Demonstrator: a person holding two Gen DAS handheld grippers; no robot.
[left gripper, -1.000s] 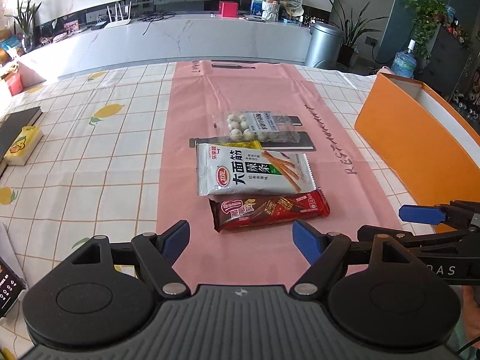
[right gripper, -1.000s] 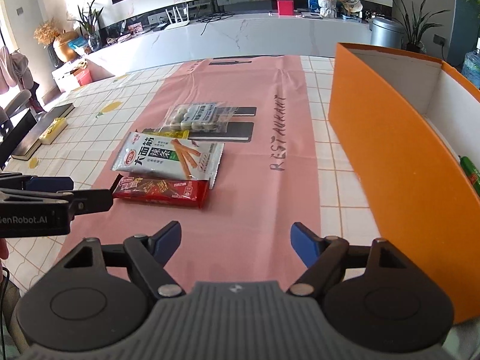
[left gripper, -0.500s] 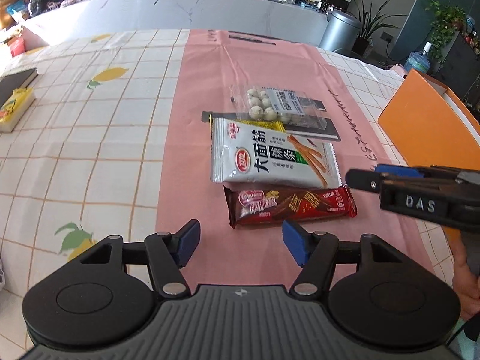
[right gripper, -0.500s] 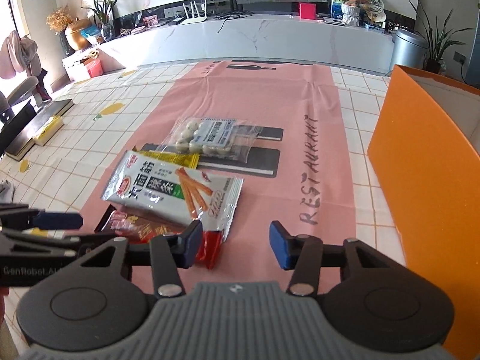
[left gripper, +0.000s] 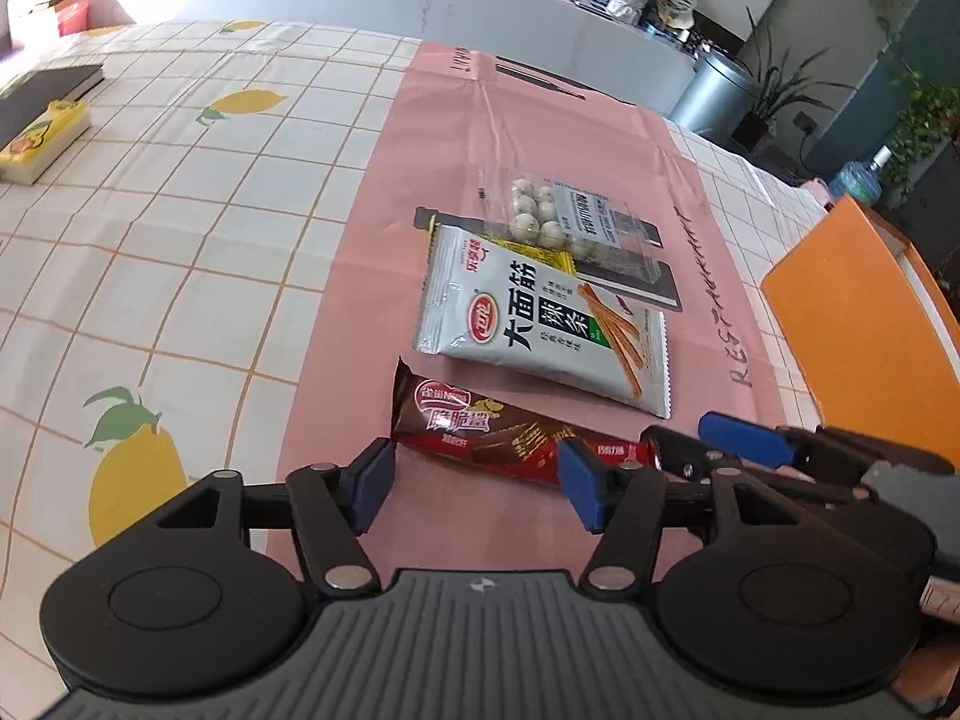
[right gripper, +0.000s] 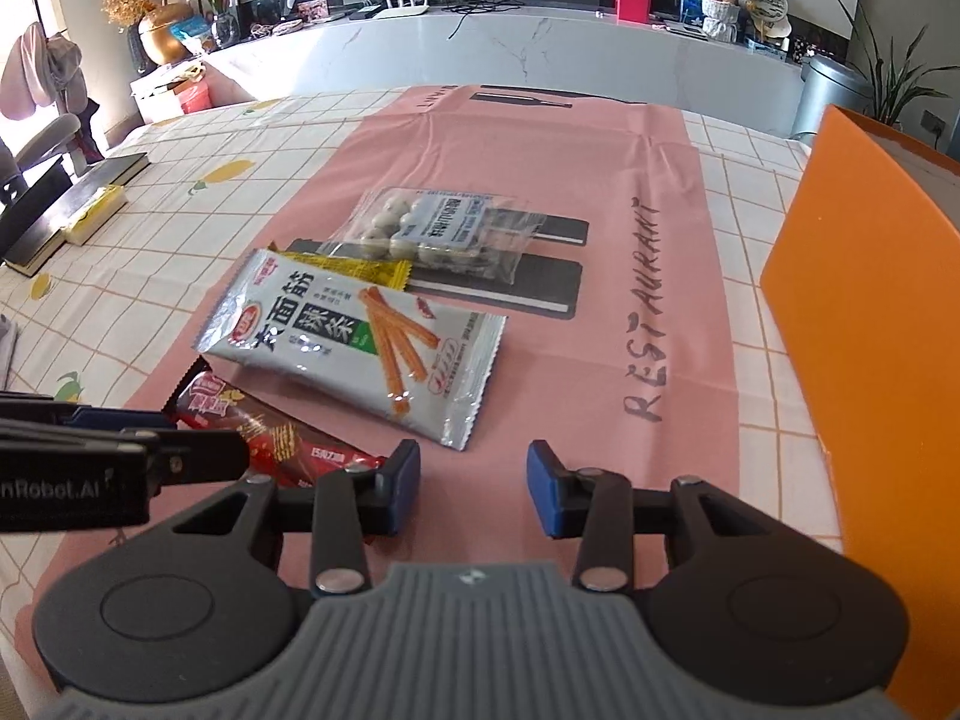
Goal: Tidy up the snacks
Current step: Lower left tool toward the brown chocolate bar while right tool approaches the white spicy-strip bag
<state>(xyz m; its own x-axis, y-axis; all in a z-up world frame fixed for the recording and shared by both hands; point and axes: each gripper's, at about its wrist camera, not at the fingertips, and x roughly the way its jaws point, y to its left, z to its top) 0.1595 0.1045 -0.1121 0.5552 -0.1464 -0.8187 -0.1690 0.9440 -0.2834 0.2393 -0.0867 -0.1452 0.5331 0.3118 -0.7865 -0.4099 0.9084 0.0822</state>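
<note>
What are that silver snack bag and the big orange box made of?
The silver snack bag looks like glossy plastic film, possibly foil-lined: it glints and has crimped, serrated ends. The orange box looks like matte cardboard: flat, stiff walls with a pale inner face and thin edge.

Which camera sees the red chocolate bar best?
The left wrist view: the red chocolate bar lies nearly whole between the left gripper's fingers. In the right wrist view the other gripper hides part of it.

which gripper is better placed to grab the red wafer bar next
Left. The left gripper is open with the red wafer bar lined up between its fingers. The right gripper is open over bare pink mat, past the bar's end.
</note>
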